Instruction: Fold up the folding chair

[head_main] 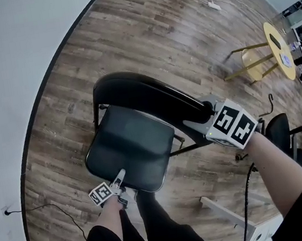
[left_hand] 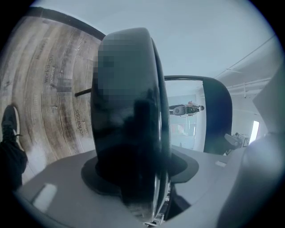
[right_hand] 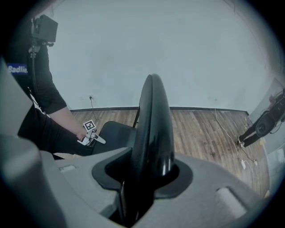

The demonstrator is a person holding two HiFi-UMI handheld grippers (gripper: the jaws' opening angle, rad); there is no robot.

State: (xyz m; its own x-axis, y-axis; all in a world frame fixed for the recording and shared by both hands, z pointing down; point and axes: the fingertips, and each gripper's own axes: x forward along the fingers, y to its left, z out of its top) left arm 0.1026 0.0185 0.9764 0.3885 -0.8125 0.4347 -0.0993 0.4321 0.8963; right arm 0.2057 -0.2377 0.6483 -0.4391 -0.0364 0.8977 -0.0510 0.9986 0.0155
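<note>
Head view: the black folding chair [head_main: 135, 130] stands open on the wooden floor [head_main: 143, 28]. The left gripper [head_main: 117, 179] meets the seat [head_main: 130, 148] at its front edge, and the right gripper [head_main: 205, 117] the backrest [head_main: 147, 95] end.
Left gripper view: jaws clamp the seat's edge.
Right gripper view: jaws grip the backrest's top.

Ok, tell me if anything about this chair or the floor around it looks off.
Nothing stands out. The folding chair stands intact on the wood floor, with the left gripper clamped on its seat front edge and the right gripper on its backrest. No spill or damage shows; a cable lies loose by the wall.
</note>
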